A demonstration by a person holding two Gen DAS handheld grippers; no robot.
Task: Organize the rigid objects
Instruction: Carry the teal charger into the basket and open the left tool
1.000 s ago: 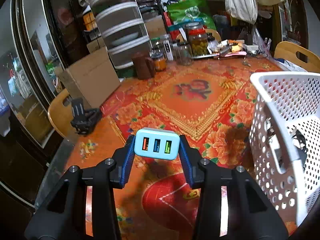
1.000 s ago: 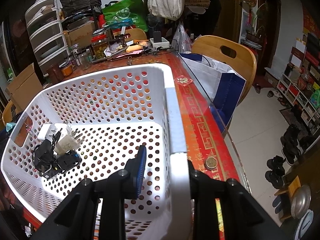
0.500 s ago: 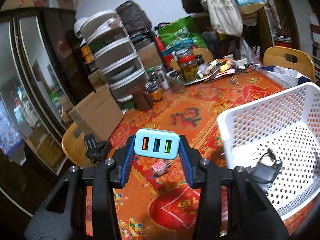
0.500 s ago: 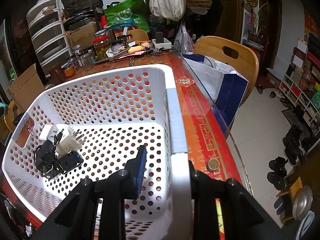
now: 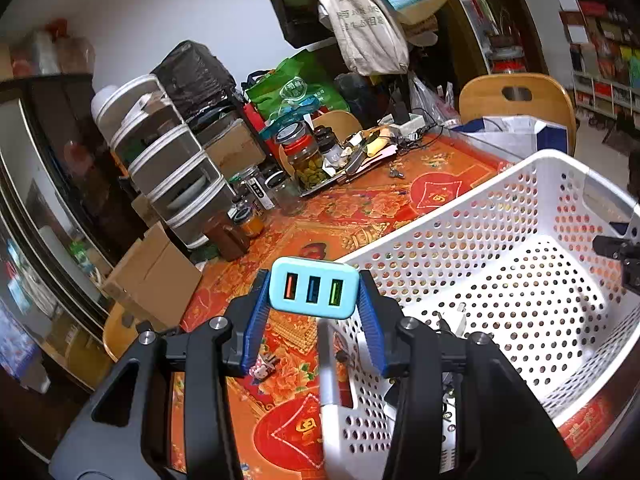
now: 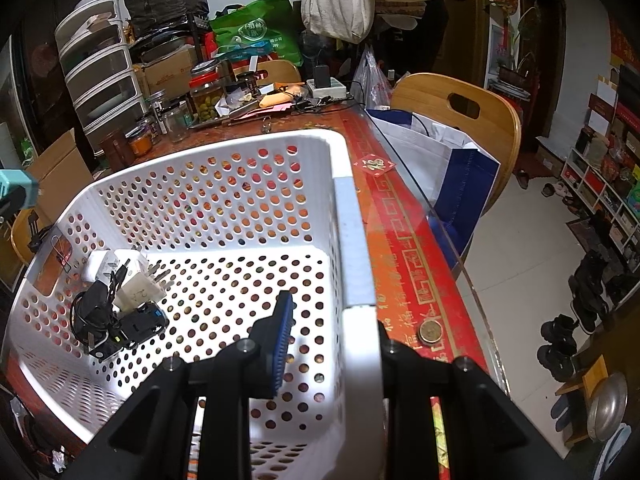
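Between the left gripper (image 5: 314, 300) fingers sits a light-blue USB charger (image 5: 313, 293), pinched, above the white basket (image 5: 500, 208) near rim. Right gripper (image 6: 332, 340) fingers clamp the basket wall, outer finger mostly hidden. Beyond its inner finger lie plugs (image 6: 120, 304), probably tangled.

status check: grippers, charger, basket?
Left gripper shut on blue charger, above basket rim. Right gripper clamps basket wall. Nothing blocking the drop.
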